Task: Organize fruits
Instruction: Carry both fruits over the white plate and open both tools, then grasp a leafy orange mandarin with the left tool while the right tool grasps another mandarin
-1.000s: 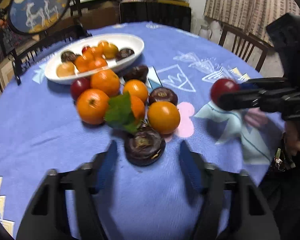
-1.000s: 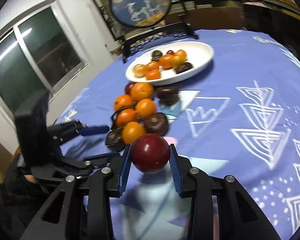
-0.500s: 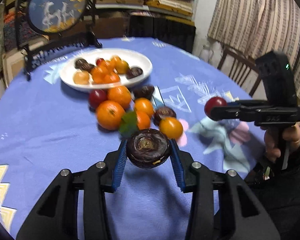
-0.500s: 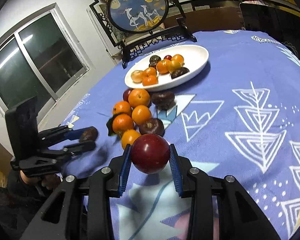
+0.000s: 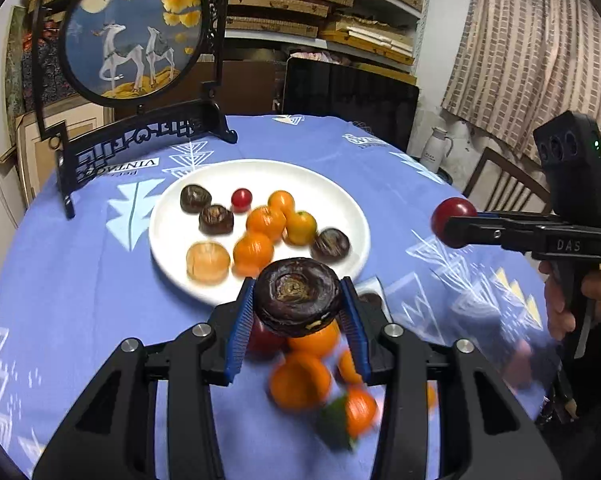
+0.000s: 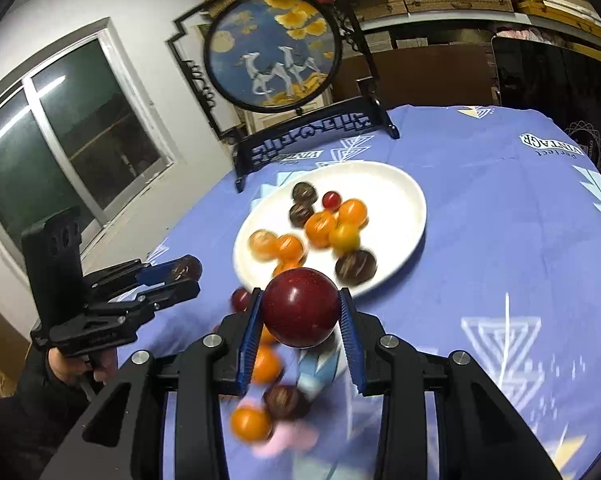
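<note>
Blue tablecloth (image 5: 80, 300) beneath dark fruit (image 5: 297, 295), calyx camera-facing

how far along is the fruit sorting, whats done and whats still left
Done: the white plate already holds about nine fruits, oranges and dark ones among them. In hand: the left gripper is shut on a dark brown fruit and the right gripper on a red fruit, both lifted in front of the plate. Left: a loose cluster of oranges and dark fruits on the blue tablecloth.

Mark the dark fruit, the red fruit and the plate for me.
dark fruit (image 5: 296, 294), left wrist view, its top face.
red fruit (image 6: 300, 307), right wrist view, its front.
plate (image 5: 332, 184), left wrist view, bare far rim.
</note>
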Demonstrator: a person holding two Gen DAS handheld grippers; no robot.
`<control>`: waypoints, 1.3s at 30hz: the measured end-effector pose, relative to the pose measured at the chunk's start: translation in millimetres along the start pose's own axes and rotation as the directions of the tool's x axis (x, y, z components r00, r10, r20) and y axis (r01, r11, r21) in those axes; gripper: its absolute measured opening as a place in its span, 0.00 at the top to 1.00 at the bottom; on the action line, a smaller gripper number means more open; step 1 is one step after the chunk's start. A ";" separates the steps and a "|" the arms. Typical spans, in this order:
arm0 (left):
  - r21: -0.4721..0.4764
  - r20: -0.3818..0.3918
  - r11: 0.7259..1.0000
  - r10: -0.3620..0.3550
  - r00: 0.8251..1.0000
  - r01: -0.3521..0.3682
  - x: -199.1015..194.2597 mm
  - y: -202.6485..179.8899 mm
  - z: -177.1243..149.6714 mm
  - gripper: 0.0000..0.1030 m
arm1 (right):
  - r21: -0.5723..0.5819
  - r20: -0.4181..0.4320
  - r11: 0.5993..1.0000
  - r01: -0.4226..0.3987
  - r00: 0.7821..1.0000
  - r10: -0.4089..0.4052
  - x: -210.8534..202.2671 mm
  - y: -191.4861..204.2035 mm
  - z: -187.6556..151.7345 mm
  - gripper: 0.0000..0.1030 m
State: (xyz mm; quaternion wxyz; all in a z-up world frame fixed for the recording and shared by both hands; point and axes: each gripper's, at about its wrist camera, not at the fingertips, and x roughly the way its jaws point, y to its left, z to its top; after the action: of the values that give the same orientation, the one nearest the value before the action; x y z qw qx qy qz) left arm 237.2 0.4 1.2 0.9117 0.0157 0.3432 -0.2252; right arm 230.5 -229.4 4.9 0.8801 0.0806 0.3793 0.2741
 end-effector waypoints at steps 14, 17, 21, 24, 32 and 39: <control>0.007 -0.059 1.000 0.005 0.998 -0.005 71.3 5.9 36.1 0.33 | 0.062 -0.016 0.996 0.056 0.998 -0.055 80.0 -45.0 47.8 0.60; 0.019 -0.049 1.000 0.008 0.999 -0.007 51.5 4.6 24.2 0.33 | 0.062 -0.015 0.996 0.059 0.998 -0.058 66.3 -39.4 36.0 0.60; 0.079 -0.052 0.997 0.006 0.999 -0.001 15.4 -8.2 -8.7 0.33 | 0.041 -0.027 0.998 0.049 0.998 -0.048 41.7 -25.8 9.5 0.59; 0.111 -0.069 0.994 -0.001 0.998 0.009 -6.6 -17.4 -40.3 0.33 | -0.010 -0.072 1.000 0.027 0.997 -0.028 26.2 -4.9 -24.2 0.59; 0.121 -0.130 0.992 -0.014 0.991 0.030 -32.6 -28.5 -106.9 0.33 | -0.152 -0.180 0.988 -0.027 0.984 0.000 23.9 55.5 -99.8 0.35; 0.105 -0.133 0.994 0.004 0.991 0.010 -27.9 -34.5 -114.9 0.33 | -0.177 -0.178 0.983 0.037 0.982 -0.069 42.4 69.9 -113.2 0.63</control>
State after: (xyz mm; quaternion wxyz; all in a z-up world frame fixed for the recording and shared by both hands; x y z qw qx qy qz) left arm 133.0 1.7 -64.6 0.8844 0.0783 0.3909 -0.2427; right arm 144.3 -155.4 -76.3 0.8520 -0.0320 0.4356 0.2887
